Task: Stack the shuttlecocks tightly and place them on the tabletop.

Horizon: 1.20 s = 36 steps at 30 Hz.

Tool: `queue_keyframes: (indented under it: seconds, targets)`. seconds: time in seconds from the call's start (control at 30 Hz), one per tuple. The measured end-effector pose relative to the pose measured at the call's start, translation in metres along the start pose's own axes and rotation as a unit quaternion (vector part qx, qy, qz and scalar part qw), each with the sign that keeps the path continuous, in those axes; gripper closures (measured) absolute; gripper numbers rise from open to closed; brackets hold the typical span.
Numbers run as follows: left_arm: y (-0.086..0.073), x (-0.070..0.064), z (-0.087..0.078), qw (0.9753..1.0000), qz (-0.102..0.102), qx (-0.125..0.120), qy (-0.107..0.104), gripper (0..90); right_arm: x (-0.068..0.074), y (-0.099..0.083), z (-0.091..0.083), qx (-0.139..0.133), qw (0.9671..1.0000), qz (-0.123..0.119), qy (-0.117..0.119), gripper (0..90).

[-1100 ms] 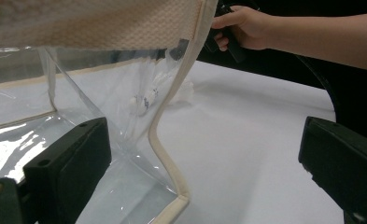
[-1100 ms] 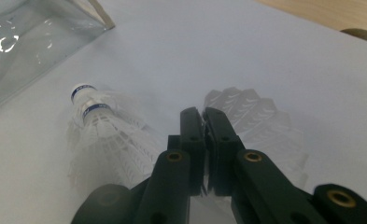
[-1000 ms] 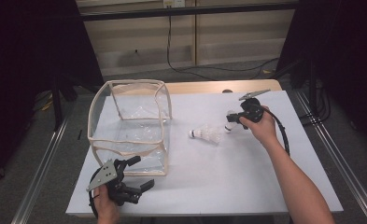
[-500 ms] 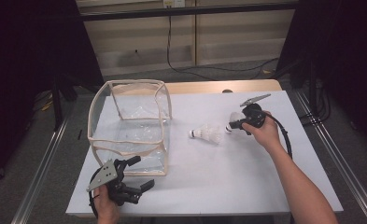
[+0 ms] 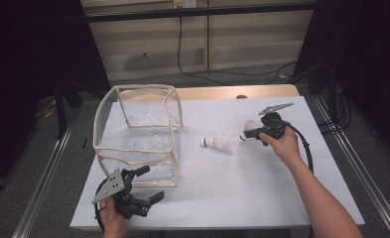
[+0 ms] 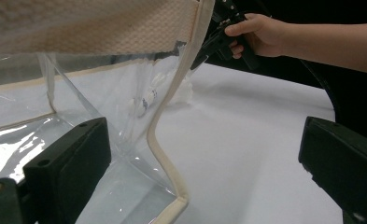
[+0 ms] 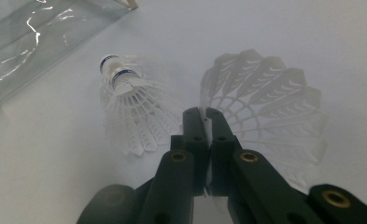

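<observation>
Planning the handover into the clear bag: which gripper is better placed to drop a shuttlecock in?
Right. The right gripper is already shut on a white feather shuttlecock, while the left gripper sits open beside the clear plastic bag with beige trim.

Setting reads as a lab or recording test bay, not a home. A plain white table with a bare wooden strip along its far edge stands alone on a grey floor. Metal rails run along the floor past the tabletop's left and right edges. Black curtains close off both sides. Behind the far edge, pale board panelling lines the wall, with a dark bar across it near the top and a black cable hanging down and trailing over the floor. No domestic furnishing visible.
</observation>
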State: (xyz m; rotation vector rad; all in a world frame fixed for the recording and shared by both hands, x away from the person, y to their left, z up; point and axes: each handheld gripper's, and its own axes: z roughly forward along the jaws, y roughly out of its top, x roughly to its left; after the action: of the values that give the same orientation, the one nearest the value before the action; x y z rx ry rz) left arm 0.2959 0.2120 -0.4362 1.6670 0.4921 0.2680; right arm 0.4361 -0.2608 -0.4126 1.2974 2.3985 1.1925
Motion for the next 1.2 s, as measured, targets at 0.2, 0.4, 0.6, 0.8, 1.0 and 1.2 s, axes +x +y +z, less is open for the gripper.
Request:
queue_keyframes:
  seconds: [0.2,0.4,0.6,0.8,1.0,1.2]
  targets:
    - [0.0,0.0,0.0,1.0,-0.001,0.0,-0.001,2.6,0.003,-0.003,-0.002,-0.018,0.9997,0.007,0.011,89.0]
    - [0.0,0.0,0.001,1.0,-0.001,0.0,-0.001,2.6,0.007,-0.004,-0.005,-0.025,0.9995,0.007,0.017,89.0]
    - [0.0,0.0,0.001,1.0,-0.001,0.0,-0.001,2.6,0.009,-0.004,-0.005,-0.029,0.9993,0.009,0.023,89.0]
    - [0.0,0.0,0.001,1.0,-0.001,0.0,-0.001,2.6,0.012,-0.006,-0.003,-0.033,0.999,0.01,0.029,89.0]
    - [0.0,0.0,0.001,1.0,0.0,0.0,-0.001,2.6,0.016,-0.007,0.001,-0.035,0.9987,0.008,0.036,89.0]
    - [0.0,0.0,0.001,1.0,-0.001,0.0,-0.001,2.6,0.02,-0.007,0.005,-0.037,0.9984,0.009,0.042,88.9]
